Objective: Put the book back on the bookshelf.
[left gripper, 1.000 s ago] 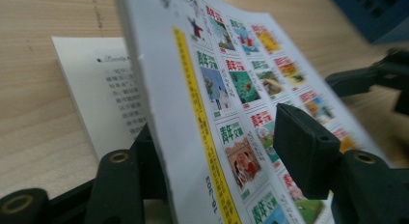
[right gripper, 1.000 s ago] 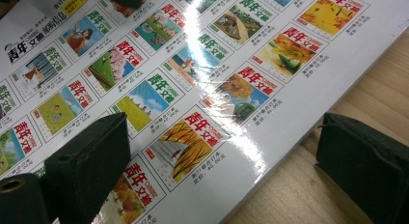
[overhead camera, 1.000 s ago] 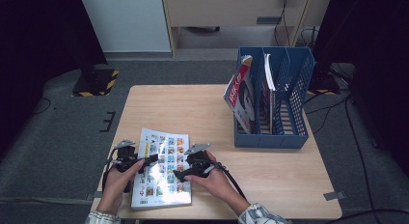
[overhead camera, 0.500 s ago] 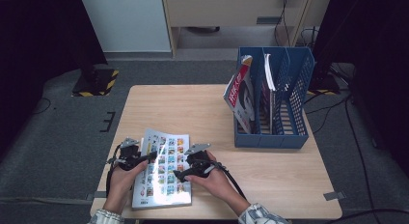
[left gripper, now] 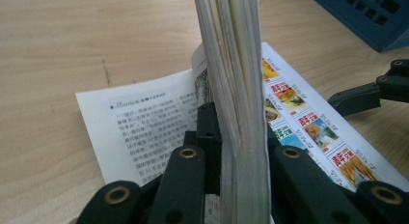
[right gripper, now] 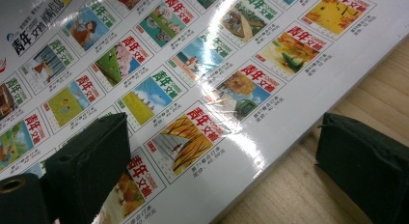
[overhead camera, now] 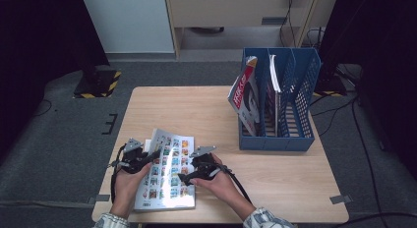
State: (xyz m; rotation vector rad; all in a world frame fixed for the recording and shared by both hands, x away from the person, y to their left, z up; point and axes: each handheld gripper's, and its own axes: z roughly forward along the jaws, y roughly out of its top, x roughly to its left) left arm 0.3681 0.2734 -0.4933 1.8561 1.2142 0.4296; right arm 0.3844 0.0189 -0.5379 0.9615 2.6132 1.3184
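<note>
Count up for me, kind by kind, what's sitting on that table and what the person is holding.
Magazines: 3, one on the table, gripped by the left gripper, one leaning in the blue rack's left slot, one upright further in.
File racks: 1.
Handheld grippers: 2, counting the right gripper.
Total: 6.

A light wooden worktop (overhead camera: 206,110) fills the frame's centre on grey carpet (overhead camera: 64,139). A white cabinet (overhead camera: 128,21) stands upper left, a beige unit (overhead camera: 236,9) top centre. Black-and-yellow hazard tape (overhead camera: 98,85) marks the floor at left.
</note>
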